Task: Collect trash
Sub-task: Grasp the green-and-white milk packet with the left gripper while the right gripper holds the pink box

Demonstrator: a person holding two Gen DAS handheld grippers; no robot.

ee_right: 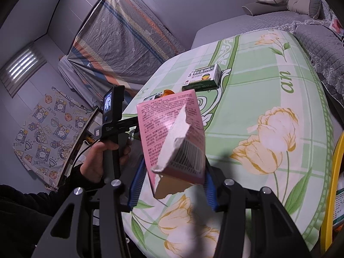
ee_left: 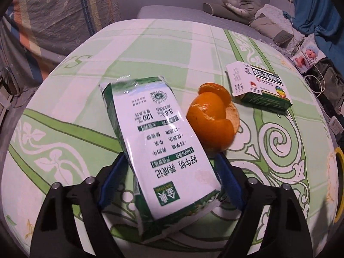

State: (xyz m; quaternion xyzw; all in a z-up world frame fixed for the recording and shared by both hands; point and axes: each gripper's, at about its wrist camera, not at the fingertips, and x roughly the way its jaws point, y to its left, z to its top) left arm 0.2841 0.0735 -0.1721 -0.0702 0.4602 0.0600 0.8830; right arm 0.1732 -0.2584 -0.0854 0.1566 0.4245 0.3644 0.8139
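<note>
Between the wide left tongs [ee_left: 169, 185], a loose milk carton [ee_left: 159, 146], orange peel [ee_left: 212, 124] alongside; right tongs [ee_right: 172, 185] gripping a pink box [ee_right: 172, 137].

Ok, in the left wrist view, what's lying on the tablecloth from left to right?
Milk carton, lying flat between the left tongs' pads → orange peel → green-and-white medicine box.
</note>
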